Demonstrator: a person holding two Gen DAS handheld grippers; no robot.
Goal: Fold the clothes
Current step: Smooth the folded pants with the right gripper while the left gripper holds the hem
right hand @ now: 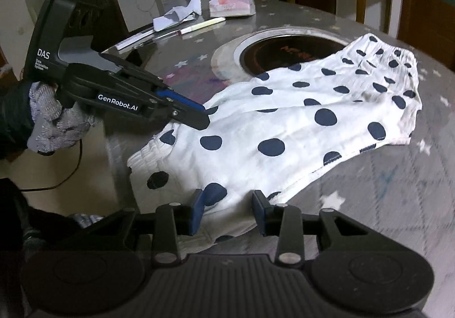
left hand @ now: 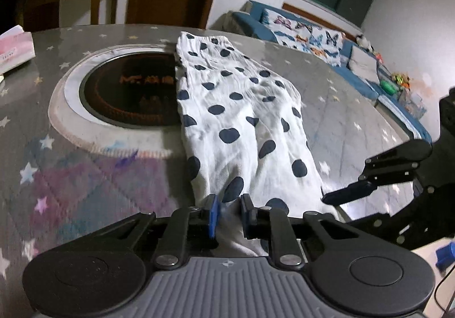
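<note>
White pants with dark blue polka dots (left hand: 241,124) lie stretched across the grey star-patterned table, also in the right wrist view (right hand: 298,119). My left gripper (left hand: 229,214) is shut on the near end of the pants, cloth bunched between its blue pads; it also shows from the side in the right wrist view (right hand: 196,116). My right gripper (right hand: 229,211) has its jaws partly apart with the near edge of the pants lying between them; whether it pinches the cloth is unclear. It appears at the right in the left wrist view (left hand: 347,194).
A round inset burner (left hand: 128,93) sits in the table, partly under the pants. A tissue pack (right hand: 231,6), crumpled paper (right hand: 176,16) and a pen (right hand: 203,25) lie at the far side. A blue sofa (left hand: 327,45) stands beyond the table.
</note>
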